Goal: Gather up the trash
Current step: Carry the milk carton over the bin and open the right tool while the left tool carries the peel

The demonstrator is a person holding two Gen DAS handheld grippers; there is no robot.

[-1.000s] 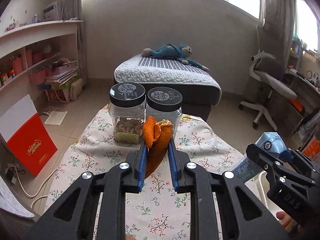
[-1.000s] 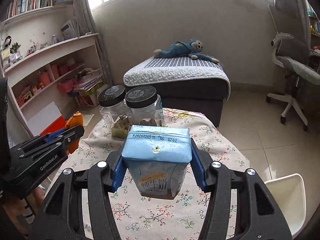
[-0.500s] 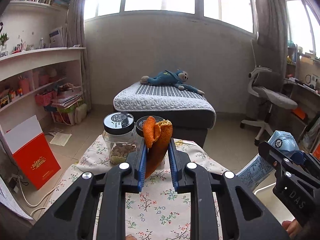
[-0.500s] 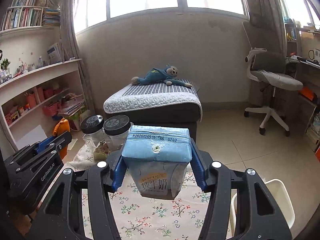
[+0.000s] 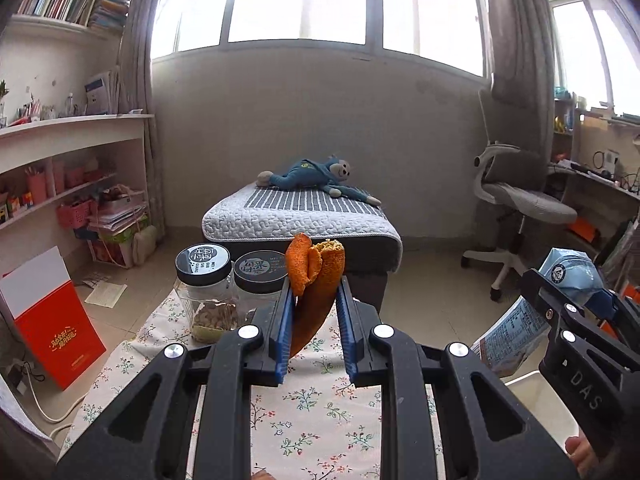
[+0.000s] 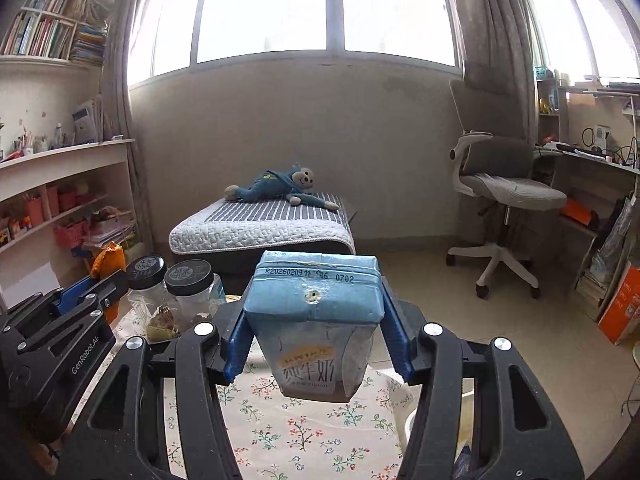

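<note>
- The left tool (image 5: 313,312) pinched a curled orange strip of citrus peel (image 5: 314,280) between its blue pads; the peel stood upright, its upper end projecting above the fingertips.
- The right tool (image 6: 316,332) clamped a pale blue milk carton (image 6: 316,320) by its two sides, top panel facing the camera, above the tabletop.
- In the left wrist view, the right tool (image 5: 560,312) appeared at the right edge with the carton (image 5: 568,272).
- The tabletop carried a white floral-print cloth (image 5: 312,420).
- Two clear plastic jars with black screw lids (image 5: 224,280) stood side by side at the far left of the tabletop.
- A white plastic bin (image 6: 404,420) stood just beside the right edge of the tabletop, mostly hidden.
- A blue plush monkey (image 5: 312,172) lay on a grey quilted bed (image 5: 300,216) beyond the tabletop.
</note>
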